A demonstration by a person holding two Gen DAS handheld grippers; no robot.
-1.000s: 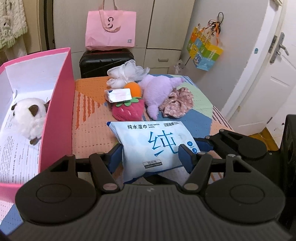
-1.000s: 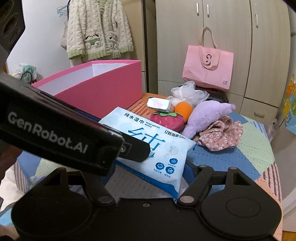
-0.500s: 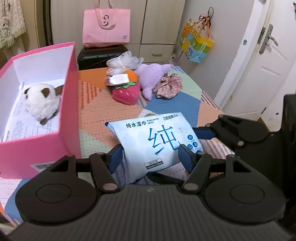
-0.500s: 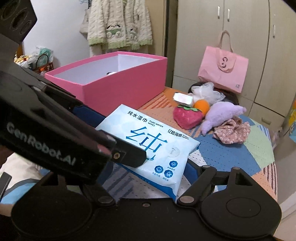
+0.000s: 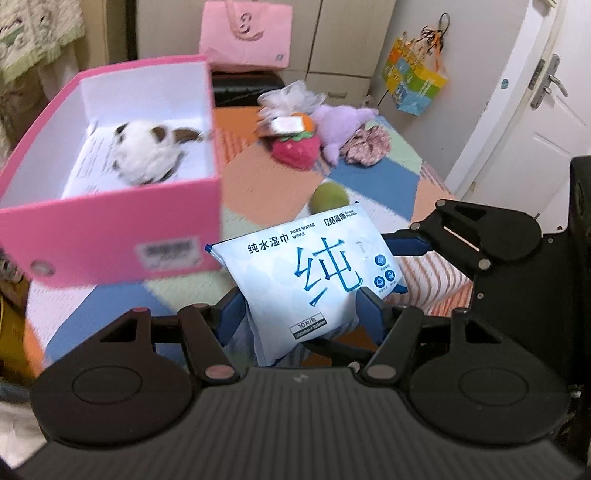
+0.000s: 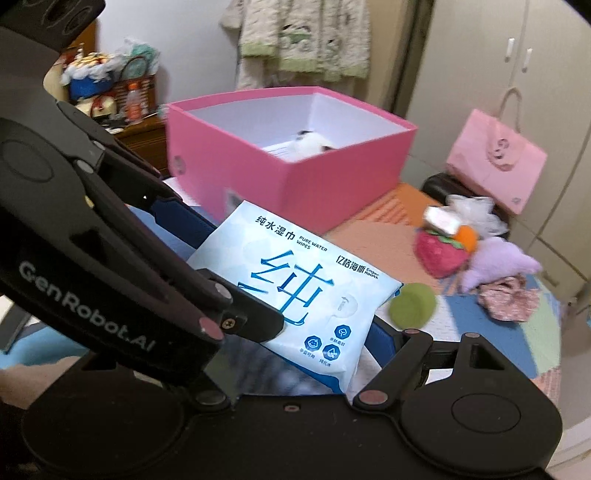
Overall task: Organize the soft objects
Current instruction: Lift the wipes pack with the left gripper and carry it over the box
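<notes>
A blue-and-white pack of wet wipes (image 5: 314, 273) is held in the air by both grippers. My left gripper (image 5: 301, 314) is shut on its near end. My right gripper (image 6: 295, 332) is shut on its other side; it also shows in the left wrist view (image 5: 406, 243). A pink box (image 5: 110, 243) stands to the left with a white-and-brown plush (image 5: 144, 151) inside. A strawberry plush (image 5: 295, 149), a purple plush (image 5: 340, 122), a floral cloth (image 5: 365, 147) and a green ball (image 5: 328, 195) lie on the patchwork table.
A white mesh puff (image 5: 291, 98), an orange ball and a small white packet sit behind the strawberry. A black suitcase (image 5: 243, 83) and pink bag (image 5: 245, 35) stand past the table's far edge. A door (image 5: 535, 122) is at the right.
Both grippers have pulled back and risen with the wipes pack. The pink box's near end and a green ball have come into view.
</notes>
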